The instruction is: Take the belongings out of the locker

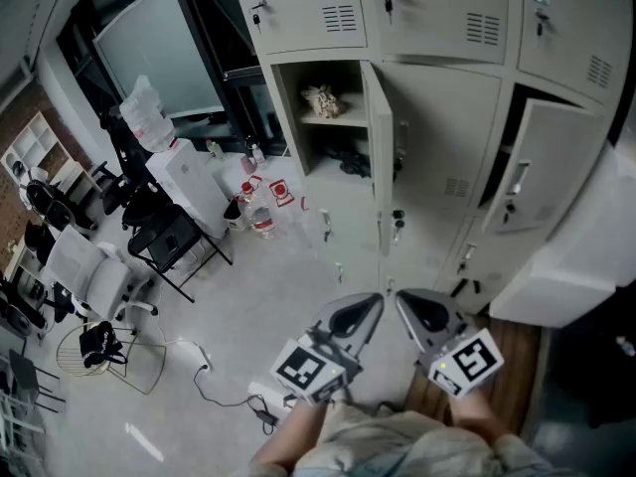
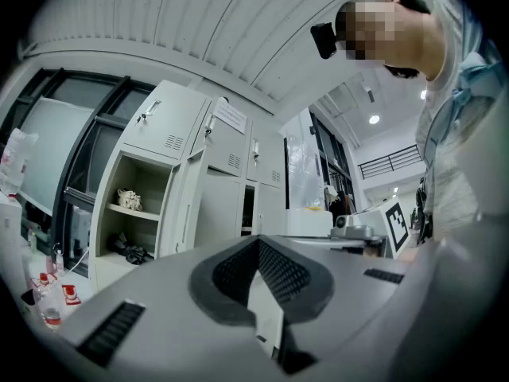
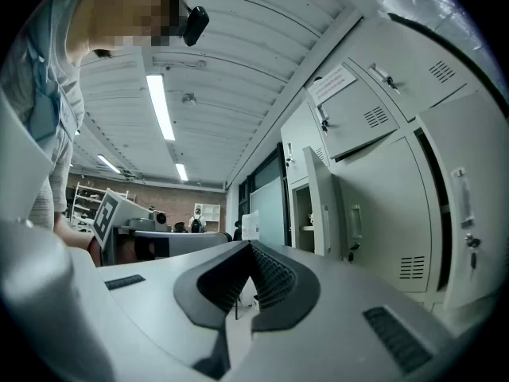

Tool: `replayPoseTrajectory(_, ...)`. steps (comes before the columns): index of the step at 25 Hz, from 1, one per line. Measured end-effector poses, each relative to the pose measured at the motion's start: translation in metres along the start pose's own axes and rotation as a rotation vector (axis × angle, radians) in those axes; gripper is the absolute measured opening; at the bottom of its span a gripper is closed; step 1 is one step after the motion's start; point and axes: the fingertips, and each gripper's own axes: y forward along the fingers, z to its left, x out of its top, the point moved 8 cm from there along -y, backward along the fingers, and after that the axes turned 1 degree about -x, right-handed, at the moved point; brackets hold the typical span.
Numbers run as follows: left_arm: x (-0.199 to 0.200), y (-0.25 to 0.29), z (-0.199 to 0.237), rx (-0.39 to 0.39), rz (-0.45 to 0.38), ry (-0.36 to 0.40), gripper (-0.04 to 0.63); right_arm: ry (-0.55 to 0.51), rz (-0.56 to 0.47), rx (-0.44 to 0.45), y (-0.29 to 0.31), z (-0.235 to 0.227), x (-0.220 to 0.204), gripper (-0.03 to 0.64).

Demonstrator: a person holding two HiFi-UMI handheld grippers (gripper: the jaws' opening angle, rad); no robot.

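Note:
The open locker stands ahead, its door swung out to the right. On its upper shelf sits a pale crumpled item; a dark bundle lies on the shelf below. Both show in the left gripper view too: the pale item and the dark bundle. My left gripper and right gripper are held low, side by side, well short of the locker. Each is shut with nothing in it. The right gripper view shows the door edge-on, and the locker's contents barely show.
Water bottles and small red-and-white items stand on the floor left of the locker. A black folding frame and a white box are further left. A cable trails on the floor. A second door is ajar at right, above a white unit.

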Motion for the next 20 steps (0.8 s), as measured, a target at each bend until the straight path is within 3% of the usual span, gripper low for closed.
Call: replayPoseTrajectory(20, -0.0015, 0.0012, -0.0011, 0.034, 0.001, 0.002, 0.003, 0.054, -0.040, 0.054, 0.0066, -0.0025, 0.0033, 0.003)
